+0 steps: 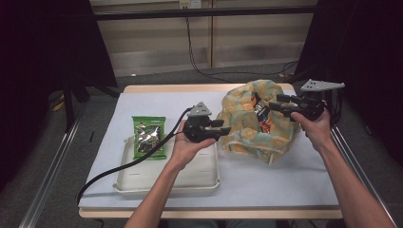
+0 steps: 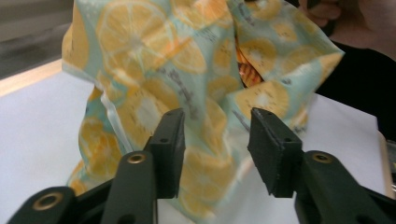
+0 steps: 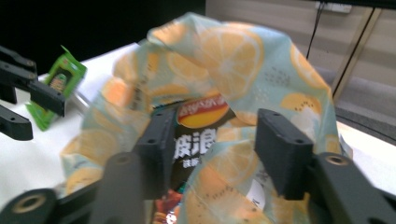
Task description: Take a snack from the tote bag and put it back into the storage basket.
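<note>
A cloth bag printed with orange slices stands slumped on the right half of the table. A dark crisp packet pokes out of its open mouth. My left gripper is level at the bag's left side, jaws apart, with the bag's cloth just past the tips and nothing pressed. My right gripper reaches in from the right at the bag's mouth, jaws apart. In the right gripper view my gripper frames the packet inside the bag without gripping it. In the left gripper view my gripper is open.
A green snack packet lies across the left edge of a white tray in front of my left hand. The white-covered table has bare room at the front right. A black cable trails off the left gripper to the front left.
</note>
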